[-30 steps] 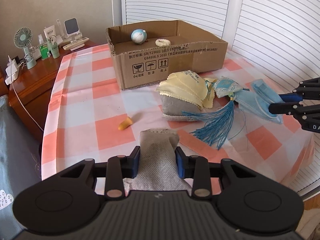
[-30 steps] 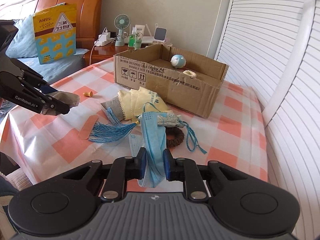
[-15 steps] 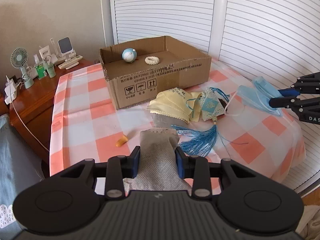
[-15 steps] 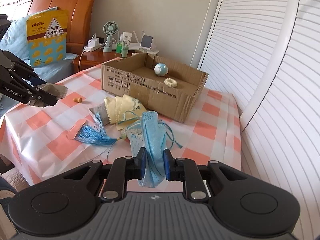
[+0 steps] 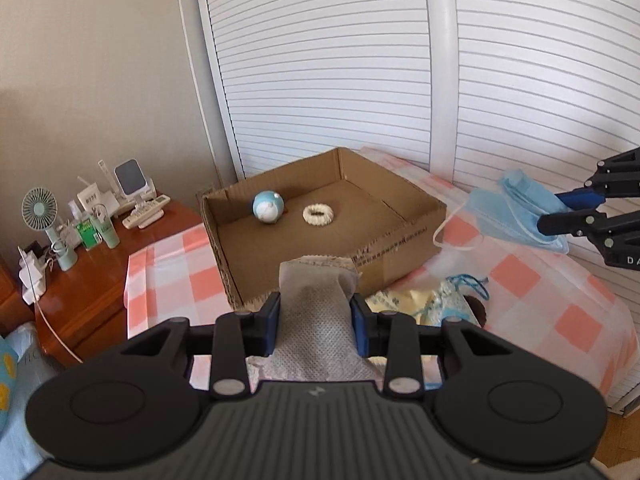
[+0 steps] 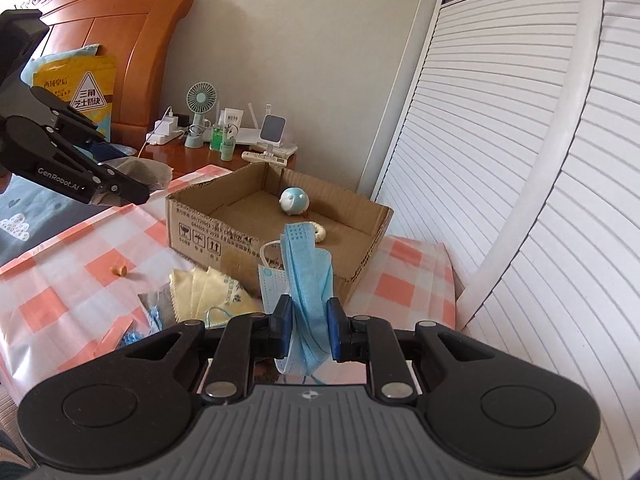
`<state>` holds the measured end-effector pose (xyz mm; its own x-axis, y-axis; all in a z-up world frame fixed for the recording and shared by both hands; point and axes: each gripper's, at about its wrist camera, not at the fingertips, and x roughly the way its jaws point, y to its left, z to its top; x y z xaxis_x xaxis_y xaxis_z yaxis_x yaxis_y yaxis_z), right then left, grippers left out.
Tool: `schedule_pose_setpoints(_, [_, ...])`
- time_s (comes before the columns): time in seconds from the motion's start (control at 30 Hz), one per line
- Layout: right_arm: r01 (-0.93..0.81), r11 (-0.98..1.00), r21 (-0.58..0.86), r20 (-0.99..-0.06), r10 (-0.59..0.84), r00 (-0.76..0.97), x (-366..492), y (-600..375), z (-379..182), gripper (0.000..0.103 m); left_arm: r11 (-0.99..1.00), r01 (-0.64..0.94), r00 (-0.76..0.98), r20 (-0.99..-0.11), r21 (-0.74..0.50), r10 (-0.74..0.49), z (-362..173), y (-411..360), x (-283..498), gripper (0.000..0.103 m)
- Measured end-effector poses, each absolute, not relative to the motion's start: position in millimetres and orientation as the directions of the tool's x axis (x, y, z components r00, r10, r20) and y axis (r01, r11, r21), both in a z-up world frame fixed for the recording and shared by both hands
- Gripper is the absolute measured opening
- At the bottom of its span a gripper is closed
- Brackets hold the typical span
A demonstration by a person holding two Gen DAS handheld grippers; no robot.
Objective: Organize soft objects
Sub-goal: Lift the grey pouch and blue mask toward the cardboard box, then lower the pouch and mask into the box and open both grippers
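Both tongs are clamped on soft items and held above the tabletop (image 6: 60, 280), which is covered in a pink-and-white checked plastic cloth. Left tongs (image 5: 316, 316) squeeze a grey mesh fabric pouch (image 5: 316, 300) between blue pads, its frayed top edge sticking up past the fingertips; from the right wrist view the same left tongs (image 6: 120, 192) hang to the left of the open brown cardboard box (image 6: 200, 236), raised above the cloth. Right tongs (image 6: 306, 326) pinch a crumpled light-blue disposable face mask (image 6: 306, 280), which stands up between the pads with a white ear loop curling to one side; in the left wrist view the right tongs (image 5: 560, 212) hold that mask to the right of the box, off the surface.

Inside the box lie a round blue-and-white plush ball (image 5: 268, 207) and, just beside it, a small cream knitted ring (image 5: 318, 215). In front of the box, on the cloth, sits a pile of pale yellow cloths (image 6: 212, 292) with blue tassel threads (image 6: 154, 316). Left of the box on the cloth lies a small orange cone-shaped piece (image 6: 119, 270).
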<state>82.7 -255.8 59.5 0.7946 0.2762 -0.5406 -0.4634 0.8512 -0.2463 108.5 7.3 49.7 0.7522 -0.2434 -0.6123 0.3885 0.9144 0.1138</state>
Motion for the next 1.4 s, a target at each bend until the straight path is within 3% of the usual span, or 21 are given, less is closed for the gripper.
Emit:
schedule_pose_setpoints(0.27, [-0.451,0.861,-0.235,-0.517,0.282,0.808,125,-249,73,0.021,0.923,0.353,0.787,-0.581,0.153,-0.205,60,-8,188,0.037])
schedule_pose_setpoints(0.3, [-0.451,0.863,-0.23,-0.516,0.284,0.808,130,-248,74,0.021,0.928,0.342,0.79,-0.581,0.149,-0.198,59,-8,197,0.043])
schedule_pose_setpoints(0.37, [-0.452,0.863,-0.225,-0.514,0.289,0.808,139,-245,75,0.022,0.939,0.311,0.801,-0.572,0.145,-0.177,54,-8,215,0.072])
schedule_pose_setpoints(0.4, [-0.454,0.863,-0.222,-0.514,0.292,0.807,142,-243,74,0.022,0.946,0.292,0.811,-0.561,0.137,-0.17,52,-7,221,0.092])
schedule_pose_setpoints(0.43, [-0.458,0.862,-0.218,-0.515,0.297,0.804,146,-242,74,0.022,0.953,0.274,0.818,-0.552,0.126,-0.163,50,-5,224,0.095])
schedule_pose_setpoints(0.8, [-0.491,0.854,-0.172,-0.541,0.334,0.772,198,-217,65,0.022,0.967,0.236,0.808,-0.572,0.097,-0.139,42,8,155,0.101])
schedule_pose_setpoints(1.03, [-0.483,0.86,-0.163,-0.573,0.316,0.756,247,-201,57,0.022,0.986,0.161,0.843,-0.525,0.043,-0.115,39,16,100,0.102])
schedule_pose_setpoints(1.23, [-0.452,0.88,-0.147,-0.57,0.298,0.766,289,-189,59,0.025,0.993,0.12,0.817,-0.568,-0.005,-0.101,22,28,82,0.102])
schedule_pose_setpoints(1.27, [-0.441,0.886,-0.144,-0.571,0.29,0.768,296,-187,58,0.031,0.995,0.103,0.813,-0.575,-0.002,-0.085,18,30,81,0.102])
schedule_pose_setpoints(1.4, [-0.402,0.907,-0.129,-0.587,0.257,0.768,307,-185,51,0.093,0.998,0.058,0.807,-0.588,-0.016,-0.057,11,38,76,0.102])
